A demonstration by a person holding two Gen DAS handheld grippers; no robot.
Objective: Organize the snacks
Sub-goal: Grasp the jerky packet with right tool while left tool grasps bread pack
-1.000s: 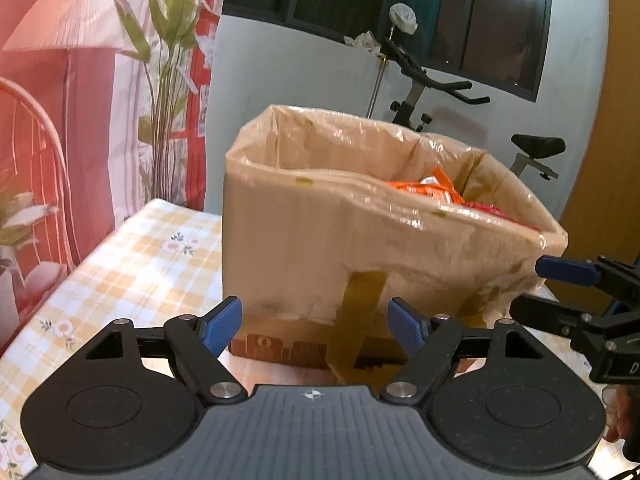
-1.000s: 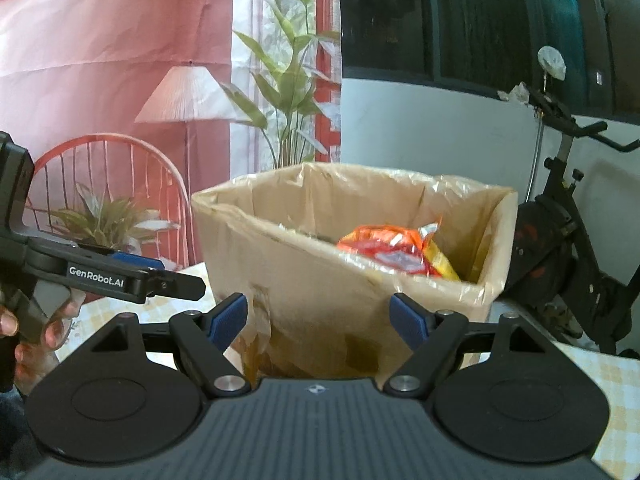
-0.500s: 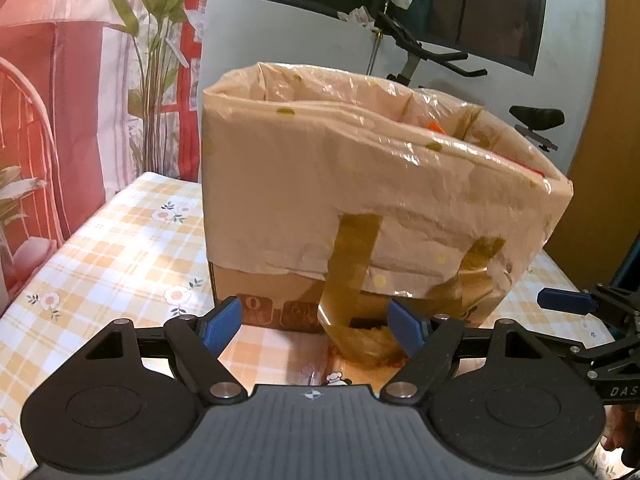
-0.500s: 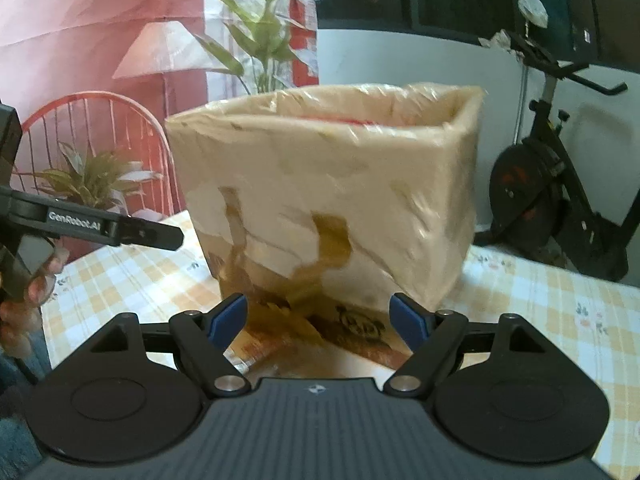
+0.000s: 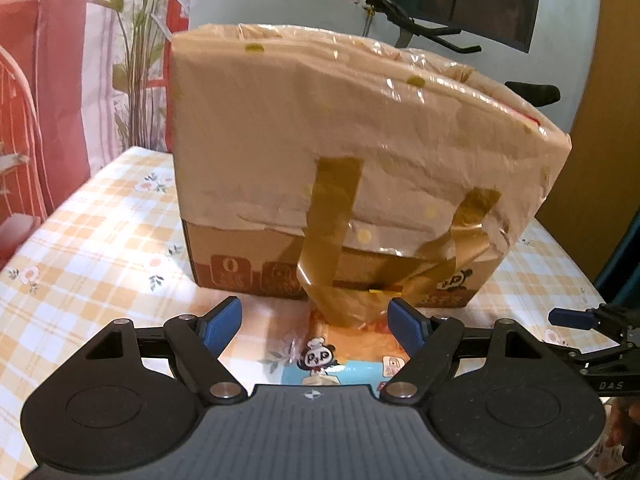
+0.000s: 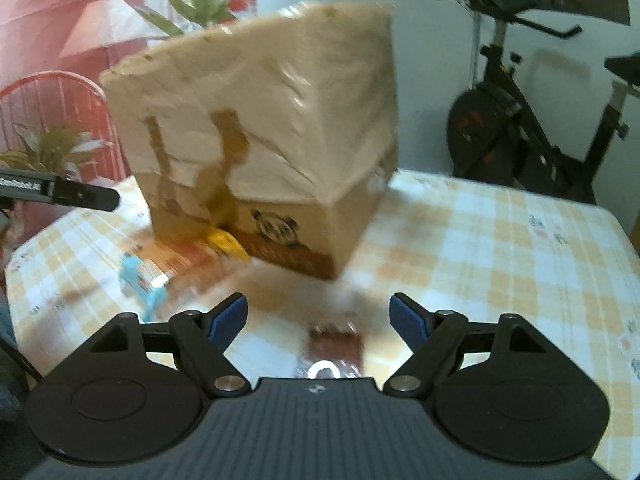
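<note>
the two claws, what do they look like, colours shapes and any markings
Both match: the left claw and right claw each have a dark grey ribbed body, two round black discs at the sides, black linkage arms with silver pivot pins, and blue textured finger pads. In the right wrist view the left claw's finger shows white "GenRobot.AI" lettering. No cables or sleeves are visible.

Black tool (image 5: 316,324), blue fingertips (image 5: 222,322)
</note>
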